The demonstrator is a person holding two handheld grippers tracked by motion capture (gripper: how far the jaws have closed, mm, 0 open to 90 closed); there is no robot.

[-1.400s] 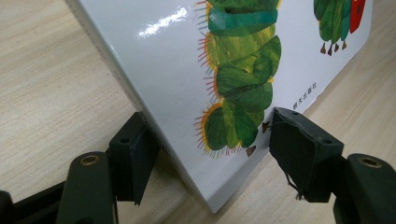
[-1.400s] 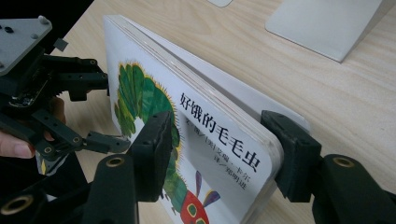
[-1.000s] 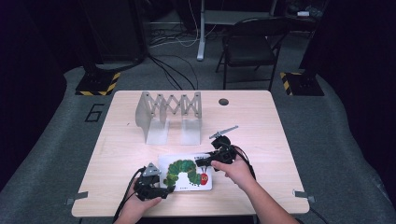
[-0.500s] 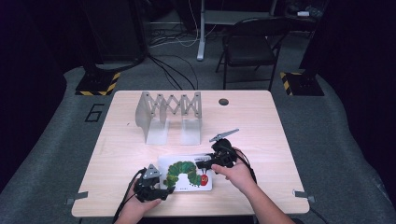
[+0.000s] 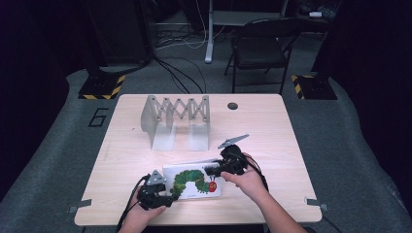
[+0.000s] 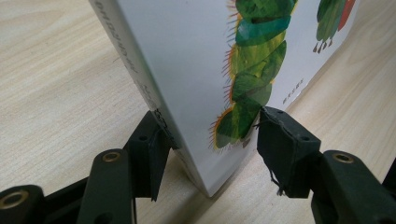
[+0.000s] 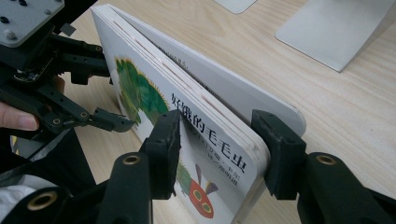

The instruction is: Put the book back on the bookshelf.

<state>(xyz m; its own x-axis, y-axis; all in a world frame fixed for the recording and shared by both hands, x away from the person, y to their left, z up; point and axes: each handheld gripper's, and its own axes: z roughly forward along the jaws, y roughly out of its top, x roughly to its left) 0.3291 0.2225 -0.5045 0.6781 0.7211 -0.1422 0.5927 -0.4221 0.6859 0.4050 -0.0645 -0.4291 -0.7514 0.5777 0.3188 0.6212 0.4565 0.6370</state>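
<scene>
A person is working at a light wooden table point(image 5: 272, 126), with both forearms coming in from the near edge. At the left, the left gripper point(image 5: 171, 198) is lying low on the tabletop and straddling the near left corner of a caterpillar picture book point(image 5: 192, 180), a thick white board book with a green caterpillar on its cover. In the left gripper view, the left gripper point(image 6: 210, 135) is holding its jaws at a middling width around that corner of the caterpillar picture book point(image 6: 196, 60); its jaws have just been closing, one pad is touching the spine side, and the other pad is meeting the cover just beside the caterpillar's tail. The book is lying near the front edge of the table, roughly midway between the two hands, its cover facing up. To the right, the right gripper point(image 5: 210, 170) is clamping the book's right end. In the right gripper view, the right gripper point(image 7: 215, 133) is pressing both pads point(image 7: 167, 135) against the stacked pages of the caterpillar picture book point(image 7: 140, 93), one pad on the cover and one on the back, with the left gripper point(image 7: 109, 100) showing at the far end. Behind the book, well apart from it, a grey expandable book rack point(image 5: 176, 119) is standing upright in the middle of the table.
</scene>
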